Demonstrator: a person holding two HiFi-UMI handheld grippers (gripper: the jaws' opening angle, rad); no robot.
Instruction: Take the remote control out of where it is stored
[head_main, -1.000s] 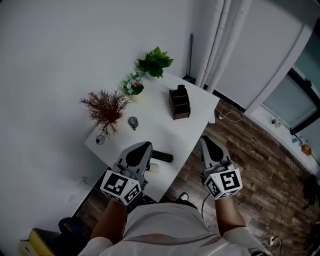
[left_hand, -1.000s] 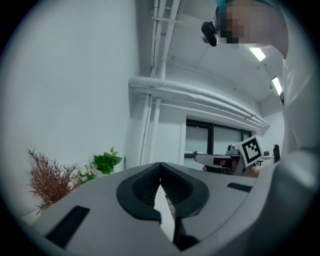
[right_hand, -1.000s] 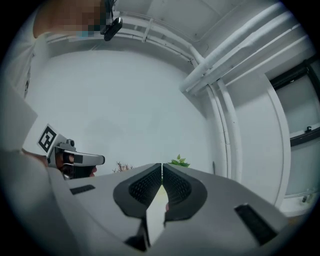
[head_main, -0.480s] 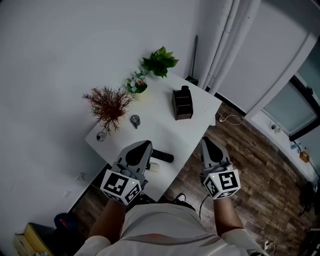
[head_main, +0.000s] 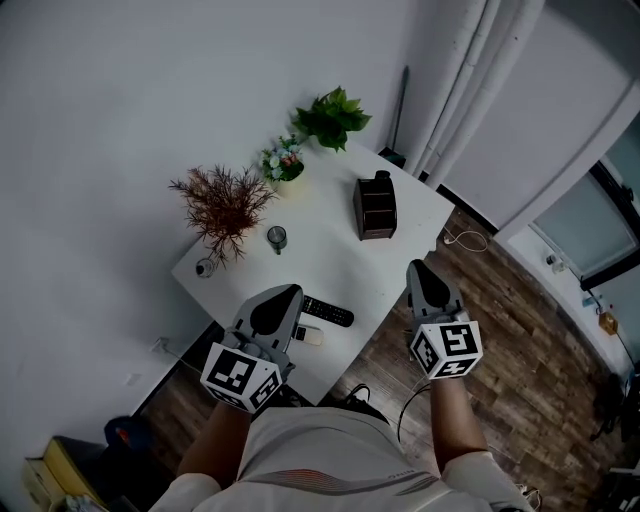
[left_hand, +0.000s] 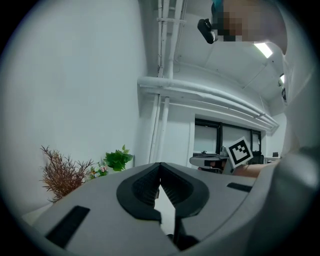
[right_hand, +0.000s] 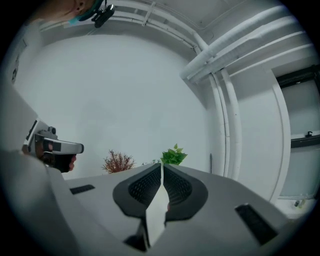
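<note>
Two tools, left tool (head_main: 281, 294) and right tool (head_main: 421, 270), both pinched closed and empty. Black remote (head_main: 328, 312) lies flat on the white surface (head_main: 330, 255) beside the left tool; dark organizer (head_main: 375, 207) stands farther back. Best: open jaws first, come in low, grip across its width.

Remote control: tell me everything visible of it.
The remote control is a slim black bar lying flat on the white table near its front edge, outside the dark organizer. In the head view one end shows beside the left gripper, whose fingers are shut on nothing. Buttons too small to see.
</note>
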